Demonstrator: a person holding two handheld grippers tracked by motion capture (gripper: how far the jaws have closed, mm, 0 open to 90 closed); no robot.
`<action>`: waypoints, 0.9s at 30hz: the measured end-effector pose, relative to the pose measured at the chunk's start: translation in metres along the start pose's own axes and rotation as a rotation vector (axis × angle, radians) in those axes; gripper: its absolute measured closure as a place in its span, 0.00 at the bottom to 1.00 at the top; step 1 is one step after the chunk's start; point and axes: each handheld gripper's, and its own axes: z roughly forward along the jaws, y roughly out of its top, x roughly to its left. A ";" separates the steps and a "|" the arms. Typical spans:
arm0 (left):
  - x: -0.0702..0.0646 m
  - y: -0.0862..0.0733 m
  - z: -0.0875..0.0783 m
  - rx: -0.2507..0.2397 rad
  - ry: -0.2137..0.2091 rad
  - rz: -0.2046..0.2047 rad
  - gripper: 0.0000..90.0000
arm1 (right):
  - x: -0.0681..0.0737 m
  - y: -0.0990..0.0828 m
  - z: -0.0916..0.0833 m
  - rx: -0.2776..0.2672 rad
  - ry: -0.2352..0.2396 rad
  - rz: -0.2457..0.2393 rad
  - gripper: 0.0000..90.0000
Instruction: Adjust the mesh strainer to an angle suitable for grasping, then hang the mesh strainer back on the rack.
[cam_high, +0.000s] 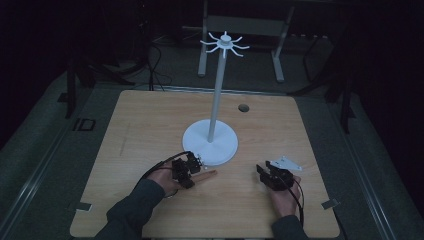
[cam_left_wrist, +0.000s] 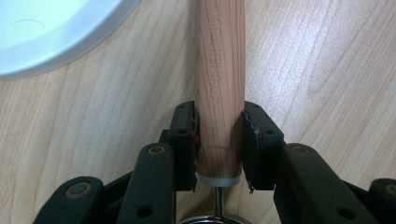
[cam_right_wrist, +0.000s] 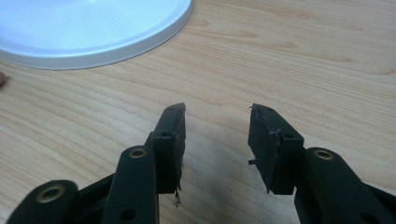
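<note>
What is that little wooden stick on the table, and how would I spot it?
Find the tall white stand in the middle of the table. Just in front of its round base, the left gripper clamps a wooden handle. It is the lone round wooden piece, stamped with lettering and ending in a metal collar.

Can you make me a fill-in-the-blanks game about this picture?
1. The left tongs are shut on a ____ handle.
2. The right tongs are ____ and hold nothing.
3. The tall white stand has a ____ base.
4. The table is made of ____.

Missing words: wooden; open; round; wood
</note>
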 end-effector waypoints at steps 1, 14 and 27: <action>0.000 0.000 0.000 0.000 0.000 0.000 0.77 | 0.000 0.000 0.000 0.000 0.000 0.000 0.63; -0.001 0.000 -0.022 -0.093 0.051 -0.040 0.77 | -0.001 0.000 -0.001 -0.009 -0.015 0.018 0.59; -0.003 0.002 -0.045 -0.221 0.093 -0.087 0.77 | 0.000 0.000 -0.001 -0.012 -0.022 0.006 0.57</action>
